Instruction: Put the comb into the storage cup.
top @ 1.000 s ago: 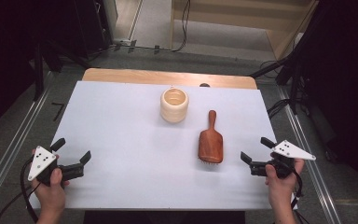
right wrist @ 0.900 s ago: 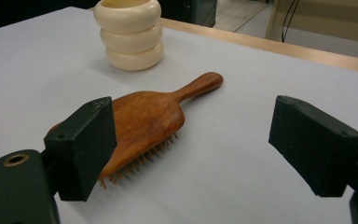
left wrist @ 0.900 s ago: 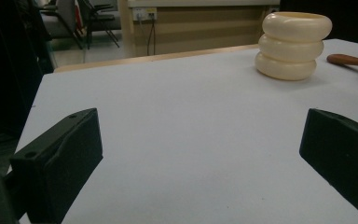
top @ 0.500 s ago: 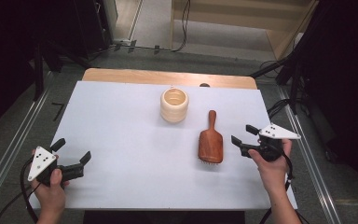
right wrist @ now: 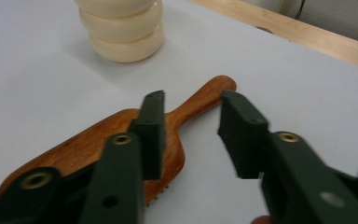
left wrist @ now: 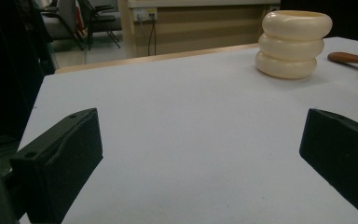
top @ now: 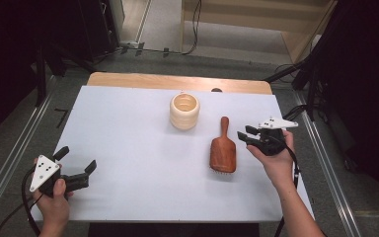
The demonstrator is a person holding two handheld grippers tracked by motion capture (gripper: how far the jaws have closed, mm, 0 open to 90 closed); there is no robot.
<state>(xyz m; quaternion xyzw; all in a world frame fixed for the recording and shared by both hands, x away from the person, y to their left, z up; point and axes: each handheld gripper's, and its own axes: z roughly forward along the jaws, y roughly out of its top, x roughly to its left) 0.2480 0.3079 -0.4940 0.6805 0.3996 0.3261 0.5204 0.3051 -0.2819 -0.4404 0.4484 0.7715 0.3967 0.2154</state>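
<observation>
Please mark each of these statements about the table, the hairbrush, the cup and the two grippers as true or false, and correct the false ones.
1. The wooden hairbrush lies flat on the white table. True.
2. The right gripper already holds the hairbrush. False: its jaws have just been closing, yet they stand apart above and beside the brush, with nothing pressed between them.
3. The cream ribbed cup stands upright, apart from the hairbrush. True.
4. The left gripper is shut on the cup. False: its jaws are wide open near the table's front left corner, far from the cup.
5. The brush handle points towards the person. False: it points to the far side of the table, and the bristle head is nearer the person.
</observation>
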